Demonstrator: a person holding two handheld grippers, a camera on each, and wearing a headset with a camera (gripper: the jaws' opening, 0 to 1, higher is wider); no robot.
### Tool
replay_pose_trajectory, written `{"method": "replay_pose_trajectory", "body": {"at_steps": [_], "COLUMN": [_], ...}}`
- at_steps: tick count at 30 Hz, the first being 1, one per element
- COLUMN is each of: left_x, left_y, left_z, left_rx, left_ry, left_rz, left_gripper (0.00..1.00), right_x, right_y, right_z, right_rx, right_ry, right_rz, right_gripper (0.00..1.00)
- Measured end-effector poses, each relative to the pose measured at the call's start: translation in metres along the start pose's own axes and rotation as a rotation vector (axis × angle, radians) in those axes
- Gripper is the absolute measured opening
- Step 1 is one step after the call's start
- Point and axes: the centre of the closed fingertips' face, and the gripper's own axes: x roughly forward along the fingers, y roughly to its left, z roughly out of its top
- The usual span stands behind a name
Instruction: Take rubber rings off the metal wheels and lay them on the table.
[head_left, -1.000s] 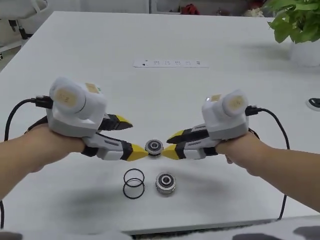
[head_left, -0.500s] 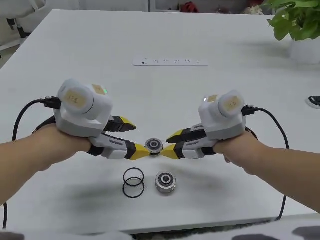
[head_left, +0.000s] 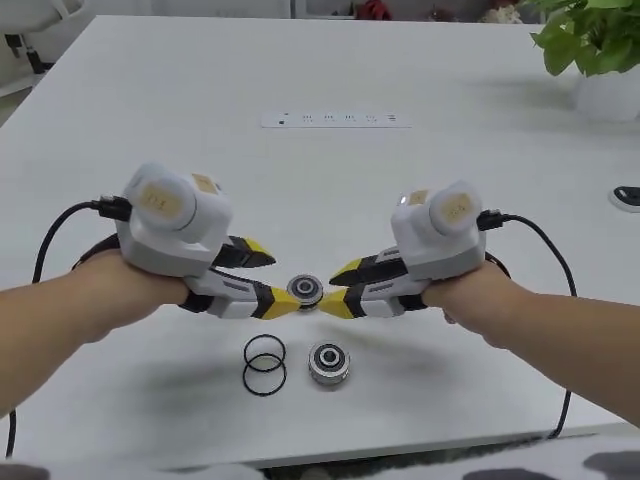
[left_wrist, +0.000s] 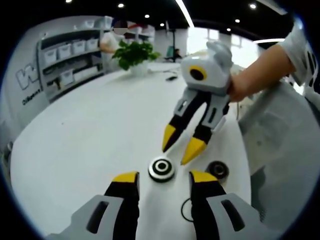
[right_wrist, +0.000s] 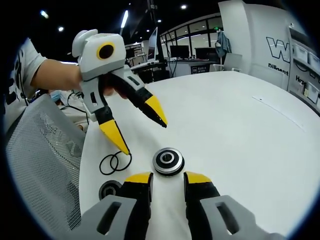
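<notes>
Left claw (head_left: 280, 282), right claw (head_left: 329, 288), wheel (head_left: 305, 290) between

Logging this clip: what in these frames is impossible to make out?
Head view: whether the metal wheel between the left gripper and right gripper carries a rubber ring, too small.
Head view: whether either gripper's tips touch that wheel, too close to tell.
Left gripper view: the rubber rings, mostly hidden by its own jaw.
Head view: a dark object, cut off by the right edge.

The white table (head_left: 450, 170) bears two metal wheels (head_left: 329, 361), two rubber rings (head_left: 264, 366) and a power strip (head_left: 337, 120).
</notes>
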Motion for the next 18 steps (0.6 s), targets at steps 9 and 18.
{"method": "replay_pose_trajectory", "body": {"at_steps": [9, 18], "left_x": [0.0049, 0.0094], "left_y": [-0.0011, -0.0020], "left_z": [-0.0037, -0.0053], "left_rx": [-0.002, -0.010], "left_ry": [0.010, 0.012], "left_rz": [-0.009, -0.017], "left_gripper": [0.38, 0.35], "right_x": [0.0031, 0.0046], "right_y": [0.0006, 0.0010], "right_z": [-0.0018, -0.0041], "right_rx": [-0.004, -0.007], "right_ry": [0.007, 0.011], "right_rz": [0.003, 0.006], "right_gripper": [0.22, 0.22]}}
